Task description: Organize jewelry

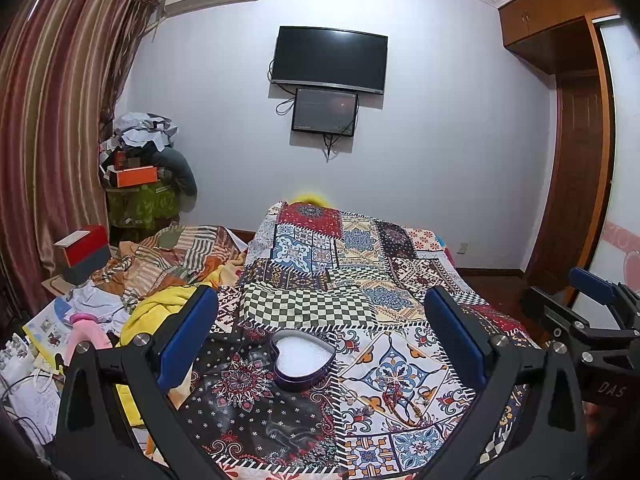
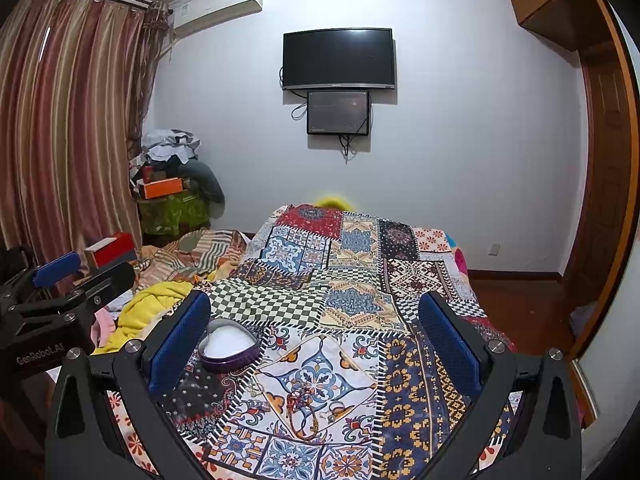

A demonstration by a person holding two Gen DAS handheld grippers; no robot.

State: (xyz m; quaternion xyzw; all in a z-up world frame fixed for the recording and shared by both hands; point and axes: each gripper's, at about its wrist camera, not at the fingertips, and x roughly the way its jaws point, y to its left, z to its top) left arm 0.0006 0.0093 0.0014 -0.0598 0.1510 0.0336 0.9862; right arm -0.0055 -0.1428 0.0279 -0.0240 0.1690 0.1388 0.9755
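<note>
Jewelry (image 2: pixel 306 410) lies on the patchwork bedspread (image 2: pixel 352 280) beside a heart-shaped tin (image 1: pixel 303 360); left tongs (image 1: pixel 320 336) and right tongs (image 2: pixel 316 340) gape wide, empty.

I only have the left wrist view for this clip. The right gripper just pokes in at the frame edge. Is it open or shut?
Observer: Open. In its own view the right gripper has its fingers wide apart, holding nothing.
Operator: What is it lined up with?
Observer: The jewelry, a tangled reddish-gold piece on the patchwork cover, lies centred between its fingers.
Operator: And the heart-shaped box?
Observer: From there the heart-shaped box sits off to the side, close by that gripper's left finger pad.
</note>
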